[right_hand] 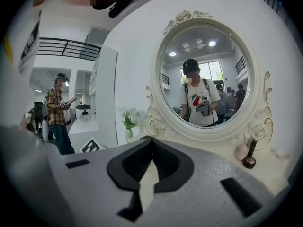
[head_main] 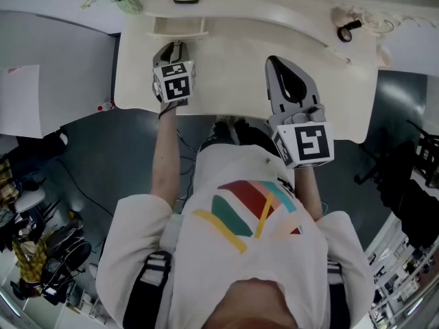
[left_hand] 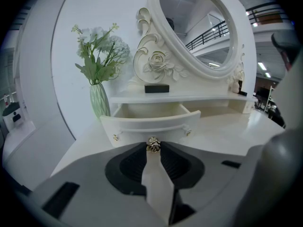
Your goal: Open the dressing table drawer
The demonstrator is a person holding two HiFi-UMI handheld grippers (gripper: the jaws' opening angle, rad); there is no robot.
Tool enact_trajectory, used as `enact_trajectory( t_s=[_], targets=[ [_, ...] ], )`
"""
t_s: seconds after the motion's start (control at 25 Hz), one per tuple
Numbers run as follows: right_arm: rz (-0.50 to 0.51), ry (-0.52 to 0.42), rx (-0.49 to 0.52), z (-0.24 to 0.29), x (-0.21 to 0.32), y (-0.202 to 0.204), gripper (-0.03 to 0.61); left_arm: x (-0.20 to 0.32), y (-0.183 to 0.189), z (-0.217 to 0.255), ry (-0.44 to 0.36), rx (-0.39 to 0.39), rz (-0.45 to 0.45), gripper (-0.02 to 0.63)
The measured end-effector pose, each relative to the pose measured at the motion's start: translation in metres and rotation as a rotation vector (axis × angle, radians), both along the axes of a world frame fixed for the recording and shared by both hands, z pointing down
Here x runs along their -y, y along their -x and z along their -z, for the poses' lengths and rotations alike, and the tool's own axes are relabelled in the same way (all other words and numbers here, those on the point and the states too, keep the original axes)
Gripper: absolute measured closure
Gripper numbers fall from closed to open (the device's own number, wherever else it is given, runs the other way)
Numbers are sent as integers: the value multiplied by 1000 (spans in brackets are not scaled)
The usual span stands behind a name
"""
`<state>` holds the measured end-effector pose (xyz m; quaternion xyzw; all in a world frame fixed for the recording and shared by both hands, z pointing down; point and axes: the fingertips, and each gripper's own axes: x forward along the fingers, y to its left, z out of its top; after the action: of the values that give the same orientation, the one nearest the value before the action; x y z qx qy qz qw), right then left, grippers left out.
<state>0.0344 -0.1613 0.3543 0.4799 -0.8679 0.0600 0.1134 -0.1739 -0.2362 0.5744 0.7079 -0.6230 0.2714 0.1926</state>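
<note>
The cream dressing table (head_main: 233,81) has a small curved drawer (left_hand: 151,126) under its shelf, and the drawer stands pulled out, its inside showing. My left gripper (left_hand: 153,148) is shut on the gold rose-shaped knob (left_hand: 153,144) in the middle of the drawer front. In the head view that left gripper (head_main: 175,48) reaches to the drawer (head_main: 180,26) at the table's back left. My right gripper (head_main: 274,61) hovers over the tabletop to the right, jaws together and nothing between them; in its own view the right gripper (right_hand: 150,141) points at the oval mirror (right_hand: 208,74).
A green vase of white flowers (left_hand: 99,100) stands left of the drawer. A black box (left_hand: 156,88) lies on the shelf above it. A small dark bottle (right_hand: 249,155) stands at the table's right end. A person (right_hand: 59,110) stands in the room to the left.
</note>
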Motion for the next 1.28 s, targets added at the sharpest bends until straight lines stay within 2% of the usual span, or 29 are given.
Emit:
enact_trajectory(
  t_s=[1.28],
  targets=[
    [-12,-16,3,4,-11,-9,578,-16,1,2,1,9,7,525]
  ],
)
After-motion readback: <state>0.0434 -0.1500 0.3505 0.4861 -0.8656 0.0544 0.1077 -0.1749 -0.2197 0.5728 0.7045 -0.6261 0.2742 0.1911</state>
